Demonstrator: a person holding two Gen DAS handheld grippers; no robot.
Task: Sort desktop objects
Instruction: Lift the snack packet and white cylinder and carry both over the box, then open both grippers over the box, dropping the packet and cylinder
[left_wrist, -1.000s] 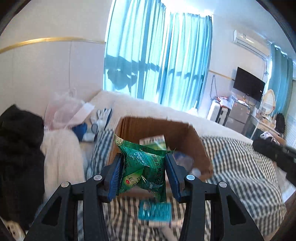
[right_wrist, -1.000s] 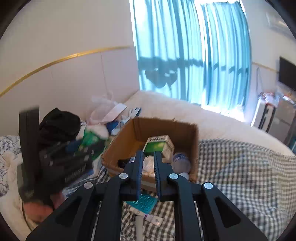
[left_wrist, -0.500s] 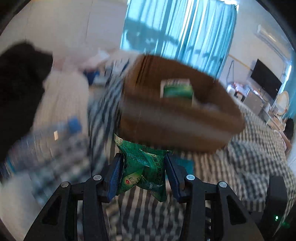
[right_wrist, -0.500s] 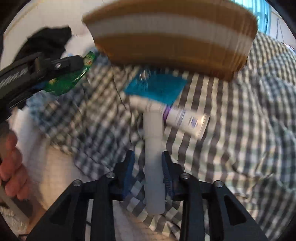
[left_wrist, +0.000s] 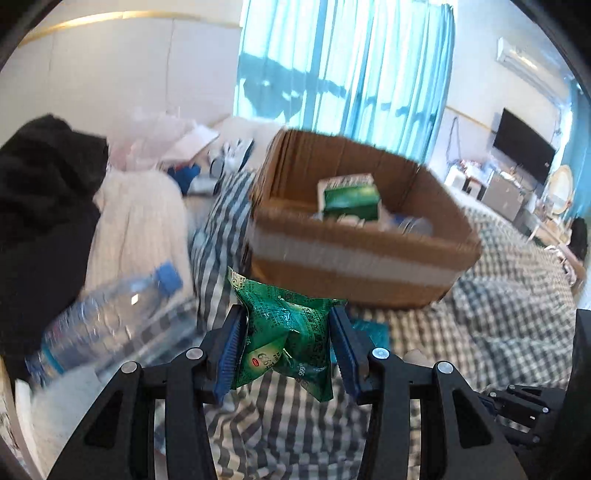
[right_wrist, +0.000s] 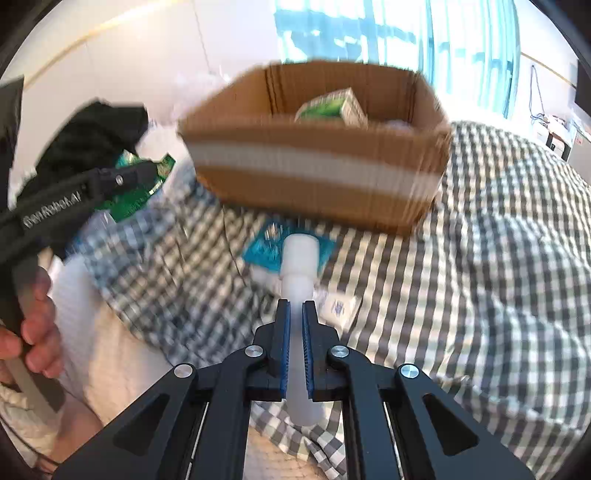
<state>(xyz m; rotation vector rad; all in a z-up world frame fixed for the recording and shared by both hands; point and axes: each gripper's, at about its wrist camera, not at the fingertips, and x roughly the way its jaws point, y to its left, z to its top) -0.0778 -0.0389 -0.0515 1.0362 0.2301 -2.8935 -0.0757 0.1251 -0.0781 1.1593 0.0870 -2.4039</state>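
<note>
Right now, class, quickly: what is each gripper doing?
Left gripper: shut on the green packet.
Right gripper: shut on the white tube.

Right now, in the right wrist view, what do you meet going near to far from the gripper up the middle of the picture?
right gripper shut on the white tube → teal packet on the checked blanket → cardboard box → green-and-white carton inside it → blue curtains.

Green packet (left_wrist: 286, 339) between left hand-held gripper (left_wrist: 288, 343) pads, before cardboard box (left_wrist: 354, 258).
</note>
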